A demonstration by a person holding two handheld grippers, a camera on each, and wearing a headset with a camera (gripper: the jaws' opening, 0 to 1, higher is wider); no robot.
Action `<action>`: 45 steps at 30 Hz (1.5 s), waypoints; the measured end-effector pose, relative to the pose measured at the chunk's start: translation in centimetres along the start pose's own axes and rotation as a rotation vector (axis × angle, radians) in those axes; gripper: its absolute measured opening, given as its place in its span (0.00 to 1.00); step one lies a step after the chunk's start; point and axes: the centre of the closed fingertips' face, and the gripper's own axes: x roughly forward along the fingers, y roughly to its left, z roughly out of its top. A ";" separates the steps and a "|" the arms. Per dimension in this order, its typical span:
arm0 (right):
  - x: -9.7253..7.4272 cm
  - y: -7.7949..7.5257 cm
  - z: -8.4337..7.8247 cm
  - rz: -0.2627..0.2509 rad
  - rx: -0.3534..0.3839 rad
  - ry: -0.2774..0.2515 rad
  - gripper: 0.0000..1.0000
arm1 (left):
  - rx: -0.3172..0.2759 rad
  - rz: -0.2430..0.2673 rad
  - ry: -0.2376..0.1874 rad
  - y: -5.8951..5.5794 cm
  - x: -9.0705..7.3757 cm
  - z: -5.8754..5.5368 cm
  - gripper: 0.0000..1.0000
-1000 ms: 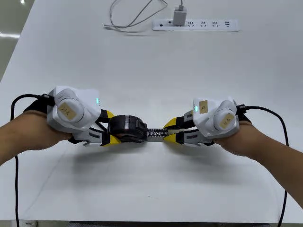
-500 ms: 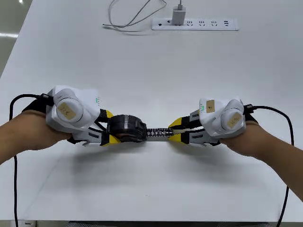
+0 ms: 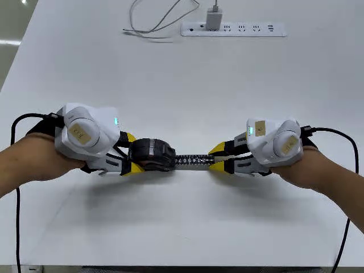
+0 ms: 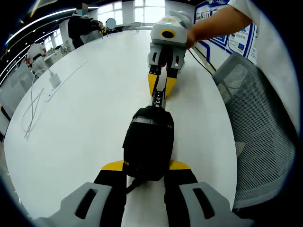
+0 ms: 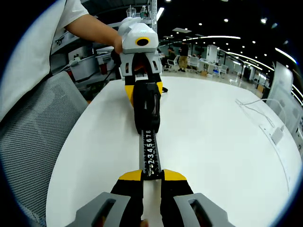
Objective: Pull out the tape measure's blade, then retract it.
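On a white workbench (image 3: pixel 187 85), toward its 6 o'clock edge, the left gripper (image 3: pixel 132 153) clamps the black tape measure (image 3: pixel 152 154) from 9 o'clock. The right gripper (image 3: pixel 218 158), at 3 o'clock, has its jaws pinched on the tip of the blade (image 3: pixel 192 160), which spans a short stretch between them.

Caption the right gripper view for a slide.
Right gripper pinches the blade, pulled partway from the tape measure held by the left gripper.

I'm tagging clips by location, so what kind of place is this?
Probably an open-plan office or lab: a long white table with a power strip on it, a mesh office chair beside it, and rows of ceiling lights behind.
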 end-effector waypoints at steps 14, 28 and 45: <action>-1.1 -0.3 -1.1 -0.012 0.008 0.020 0.09 | -0.010 0.001 -0.006 0.1 0.1 0.1 0.26; -2.5 -0.1 -2.3 -0.031 0.024 0.037 0.09 | -0.007 -0.003 -0.007 0.0 0.1 0.1 0.26; -3.9 -0.1 -3.5 -0.051 0.046 0.054 0.09 | -0.008 -0.006 -0.006 0.0 0.1 0.1 0.26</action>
